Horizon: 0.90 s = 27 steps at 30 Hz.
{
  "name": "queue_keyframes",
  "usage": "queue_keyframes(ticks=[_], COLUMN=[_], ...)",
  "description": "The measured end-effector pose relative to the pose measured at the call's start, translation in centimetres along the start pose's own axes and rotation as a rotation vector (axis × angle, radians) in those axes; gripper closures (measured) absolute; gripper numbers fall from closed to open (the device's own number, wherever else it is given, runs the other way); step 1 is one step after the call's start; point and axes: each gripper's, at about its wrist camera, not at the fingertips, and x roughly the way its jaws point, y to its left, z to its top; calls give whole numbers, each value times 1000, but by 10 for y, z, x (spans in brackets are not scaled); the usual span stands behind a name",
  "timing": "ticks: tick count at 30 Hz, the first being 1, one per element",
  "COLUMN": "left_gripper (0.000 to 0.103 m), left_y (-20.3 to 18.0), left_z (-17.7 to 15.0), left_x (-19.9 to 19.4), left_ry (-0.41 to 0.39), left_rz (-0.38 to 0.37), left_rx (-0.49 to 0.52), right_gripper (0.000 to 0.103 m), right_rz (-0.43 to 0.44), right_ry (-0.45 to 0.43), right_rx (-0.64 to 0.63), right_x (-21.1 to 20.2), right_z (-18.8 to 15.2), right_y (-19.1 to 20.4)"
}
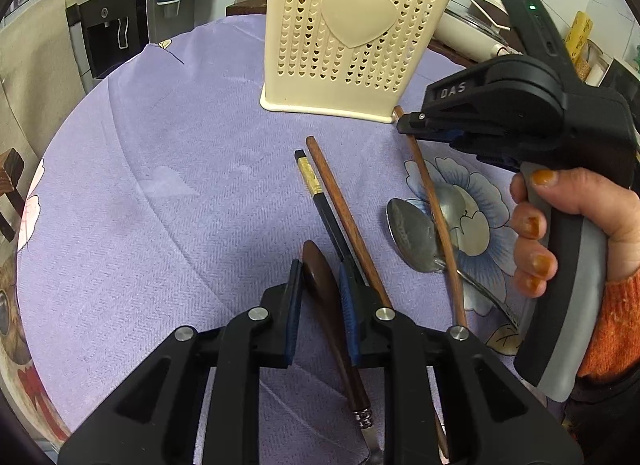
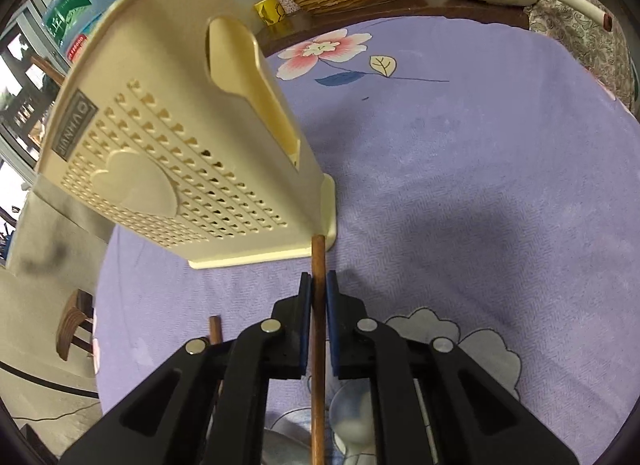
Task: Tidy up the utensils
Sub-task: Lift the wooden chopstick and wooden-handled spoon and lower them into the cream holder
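Two claws work over a round table (image 1: pixel 160 193) that is covered with a purple cloth printed with flowers. The left claw (image 1: pixel 320 285) is closed on a dark wooden handle (image 1: pixel 324 293); its blue pads (image 1: pixel 295 297) press the wide end of this handle from both sides. The handle runs toward the near side and ends in a metal collar, and the metal part after the collar goes out of the picture, so I cannot tell which utensil it is. The right claw (image 2: pixel 319 297) is closed on a brown wooden chopstick (image 2: pixel 319 345), near the far end of the stick. This stick slopes, with its far end lifted beside the near right corner of the utensil holder (image 1: pixel 352 45); I cannot tell if it touches the holder.

Just right of the left claw, a second brown chopstick (image 1: pixel 340 205) and a black chopstick with a gold band (image 1: pixel 320 201) lie side by side on the cloth, both pointing toward the holder. More to the right, two metal spoons (image 1: pixel 412 233) lie on a blue printed flower, and the gripped chopstick passes over them.

The holder is cream plastic with small heart-shaped holes and one big raised heart. It stands upright on the far part of the table. A hand (image 1: pixel 560 225) with an orange sleeve holds the grip of the right tool.
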Motion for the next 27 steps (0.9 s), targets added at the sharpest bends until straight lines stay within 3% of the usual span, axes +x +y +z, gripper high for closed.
queue_keyframes(ticks=[7, 13, 21, 27], left_gripper=[85, 86, 87, 87], left_y=[3, 6, 13, 18], left_z=[8, 14, 21, 19], left_x=[-13, -38, -89, -125], left_ry=[-48, -105, -211, -284], left_rz=[-10, -24, -34, -30], left_rx=[-11, -11, -18, -15], right_gripper=[96, 96, 96, 96], right_rz=[128, 177, 235, 229], right_ry=[-45, -164, -234, -296], right_rx=[25, -130, -297, -406], right_x=[-30, -87, -153, -188], right_z=[1, -5, -22, -41], right_y=[5, 29, 43, 49])
